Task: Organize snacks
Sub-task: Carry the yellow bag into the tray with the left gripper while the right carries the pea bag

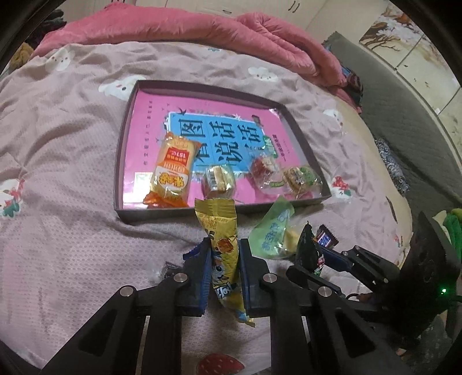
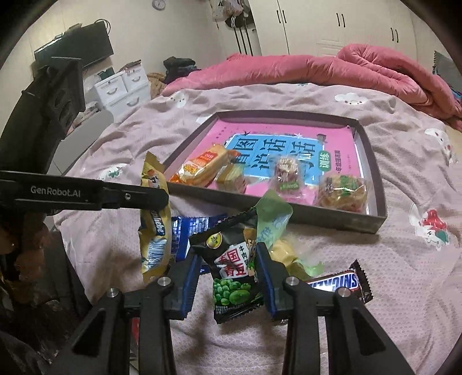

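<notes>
My left gripper is shut on a long yellow snack packet, held above the bed just short of the tray's near wall; it also shows in the right wrist view. My right gripper is shut on a black green-pea packet, seen in the left wrist view too. The dark shallow tray holds a pink book, an orange cake packet, a small gold snack, a red-wrapped snack and a green-wrapped snack.
On the bedspread before the tray lie a pale green packet, a Snickers bar and a blue wrapper. A pink quilt is heaped behind the tray. White drawers stand beyond the bed.
</notes>
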### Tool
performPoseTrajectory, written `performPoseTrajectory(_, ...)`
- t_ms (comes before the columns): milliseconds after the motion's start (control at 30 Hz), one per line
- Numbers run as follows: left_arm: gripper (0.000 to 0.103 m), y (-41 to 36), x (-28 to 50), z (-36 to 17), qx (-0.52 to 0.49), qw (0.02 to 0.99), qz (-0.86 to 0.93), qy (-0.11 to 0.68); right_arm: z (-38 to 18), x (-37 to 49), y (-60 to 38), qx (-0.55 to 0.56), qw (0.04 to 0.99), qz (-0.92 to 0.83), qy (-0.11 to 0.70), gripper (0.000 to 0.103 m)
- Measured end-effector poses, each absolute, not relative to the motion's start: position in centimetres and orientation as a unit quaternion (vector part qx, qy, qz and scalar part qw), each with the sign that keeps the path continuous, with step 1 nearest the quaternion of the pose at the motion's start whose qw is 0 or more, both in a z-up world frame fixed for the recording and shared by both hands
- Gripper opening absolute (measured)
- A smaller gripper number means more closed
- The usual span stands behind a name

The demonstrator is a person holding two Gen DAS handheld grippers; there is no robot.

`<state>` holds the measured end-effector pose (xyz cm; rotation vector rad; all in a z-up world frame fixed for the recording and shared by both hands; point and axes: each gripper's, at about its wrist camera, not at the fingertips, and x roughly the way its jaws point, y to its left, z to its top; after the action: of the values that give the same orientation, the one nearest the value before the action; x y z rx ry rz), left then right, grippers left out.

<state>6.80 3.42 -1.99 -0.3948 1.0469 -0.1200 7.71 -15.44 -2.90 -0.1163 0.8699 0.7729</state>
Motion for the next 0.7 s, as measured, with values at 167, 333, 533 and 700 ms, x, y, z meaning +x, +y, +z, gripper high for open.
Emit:
performPoseTrajectory(167,0.017,3.8,6.6,-1.0,-0.19,0.853,-0.053,0.483,-2.3,7.7,-15.8,-0.047,0.841,0.364,0.397,0.038)
performPoseTrajectory(333,0.017,4.0,6.4,0.2,-0.18,0.865,-0.044,0.467,-1.7,7.9,-16.2,-0.035,0.85,0.359,0.385,0.038)
performPoseTrajectory(533,0.017,4.2,6.6,0.9,-0.181,0.87,-0.044,0.457,-1.2,8.4,-16.7,-0.021,0.857,0.351,0.376,0.038)
performPoseTrajectory(700,0.017,4.4,6.9,1.3,-0.186,0.872,-0.043,0.45,-1.0,8.6,-17.0,-0.015,0.862,0.346,0.371,0.038)
